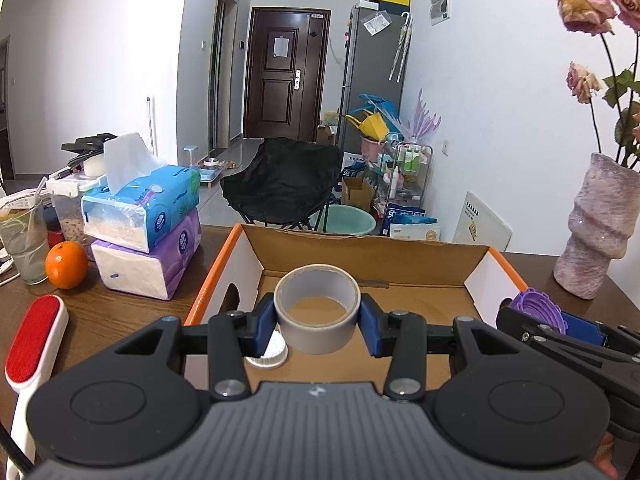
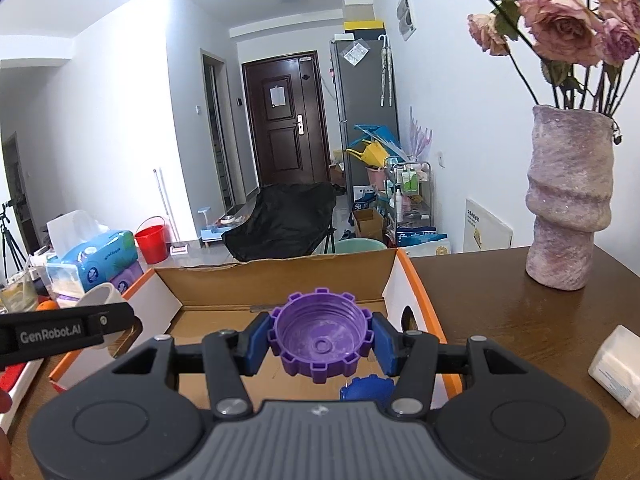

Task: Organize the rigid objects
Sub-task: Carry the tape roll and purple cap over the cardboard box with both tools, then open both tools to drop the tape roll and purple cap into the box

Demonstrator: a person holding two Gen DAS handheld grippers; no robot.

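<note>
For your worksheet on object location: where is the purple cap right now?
The purple cap sits clamped in the right gripper, held above the cardboard box, with a blue cap just below it.

black grippers (image 1: 318, 318) – blue pads (image 2: 384, 344); silver screws

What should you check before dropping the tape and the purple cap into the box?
1. Left tool grips the tape roll from both sides: ok.
2. Right tool grips the purple cap from both sides: ok.
3. Both items are over the open cardboard box: ok.
4. Box floor under the tape is bare: not ok, a white cap lies close by.
5. Under the purple cap: not ok, a blue cap lies there.
6. Height above the floor: cannot tell.
</note>
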